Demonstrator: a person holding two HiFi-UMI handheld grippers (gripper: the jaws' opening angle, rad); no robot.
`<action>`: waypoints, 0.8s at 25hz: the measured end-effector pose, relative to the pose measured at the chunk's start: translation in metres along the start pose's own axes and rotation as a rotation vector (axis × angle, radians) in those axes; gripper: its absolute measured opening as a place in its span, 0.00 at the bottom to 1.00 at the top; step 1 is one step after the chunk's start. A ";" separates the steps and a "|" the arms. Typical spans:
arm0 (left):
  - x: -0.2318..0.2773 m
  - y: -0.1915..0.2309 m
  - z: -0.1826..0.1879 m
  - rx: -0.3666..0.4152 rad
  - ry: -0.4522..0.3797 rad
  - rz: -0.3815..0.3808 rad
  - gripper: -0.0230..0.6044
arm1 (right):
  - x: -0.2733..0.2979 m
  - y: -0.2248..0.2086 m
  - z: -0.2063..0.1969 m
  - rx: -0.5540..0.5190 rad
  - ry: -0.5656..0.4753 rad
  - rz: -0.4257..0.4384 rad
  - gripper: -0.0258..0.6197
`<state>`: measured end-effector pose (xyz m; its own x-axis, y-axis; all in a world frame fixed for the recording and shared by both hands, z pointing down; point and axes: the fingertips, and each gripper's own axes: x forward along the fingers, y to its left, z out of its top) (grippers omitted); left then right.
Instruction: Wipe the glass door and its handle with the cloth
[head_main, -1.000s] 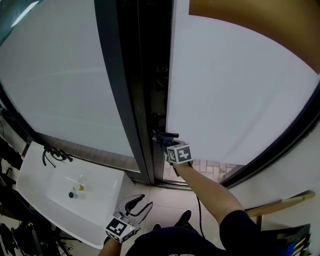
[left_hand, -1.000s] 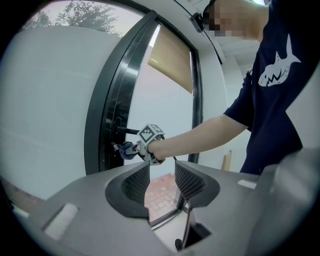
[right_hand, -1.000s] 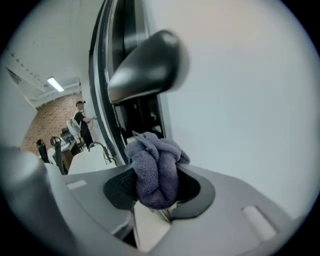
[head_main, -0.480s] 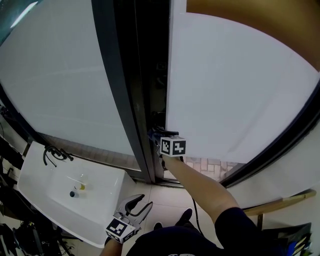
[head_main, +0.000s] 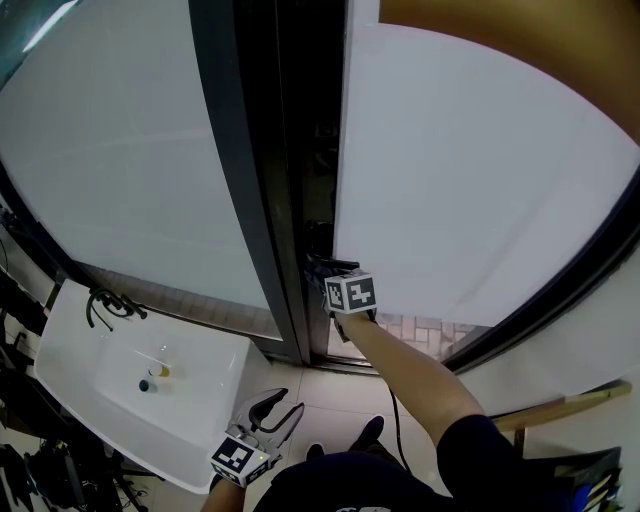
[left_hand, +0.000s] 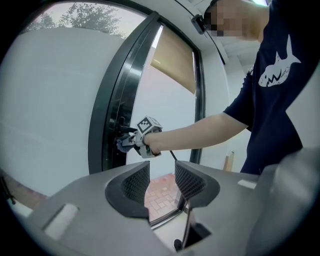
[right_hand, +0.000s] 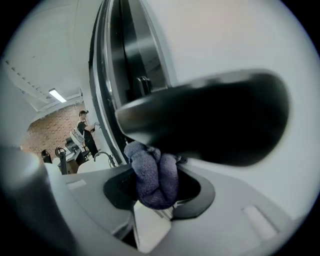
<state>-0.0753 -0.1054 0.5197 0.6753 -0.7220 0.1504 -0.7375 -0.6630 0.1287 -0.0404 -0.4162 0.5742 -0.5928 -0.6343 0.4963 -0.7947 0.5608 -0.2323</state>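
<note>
Right arm stretched forward. Right gripper (head_main: 325, 272) fingers clamp the purple cloth (right_hand: 152, 180) against the dark handle (right_hand: 210, 120) of the glass door (head_main: 470, 170). Left gripper (left_hand: 157, 181) is held low near the body, fingers apart, empty.

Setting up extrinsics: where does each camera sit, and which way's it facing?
Head view: on the head, steeply down at the glass door; shows right forearm, right gripper at the door edge, left gripper low by the sink.
Left gripper view: on the left gripper, along its open, empty fingers toward the door; shows arm and torso.
Right gripper view: on the right gripper, along fingers shut on the cloth, close under the handle.
Shared: head and left gripper views both show the right gripper.
</note>
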 end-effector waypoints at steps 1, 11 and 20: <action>0.000 -0.001 0.002 -0.002 0.000 -0.002 0.28 | -0.001 -0.008 -0.011 0.014 0.021 -0.017 0.26; 0.003 0.003 -0.005 -0.007 0.019 0.003 0.28 | 0.017 -0.011 -0.056 0.215 -0.001 0.055 0.26; 0.001 0.015 -0.014 -0.030 0.043 0.042 0.28 | 0.044 -0.009 -0.036 0.385 -0.113 0.093 0.26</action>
<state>-0.0855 -0.1137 0.5350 0.6434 -0.7395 0.1978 -0.7654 -0.6257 0.1504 -0.0543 -0.4300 0.6282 -0.6580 -0.6569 0.3680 -0.7152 0.3923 -0.5785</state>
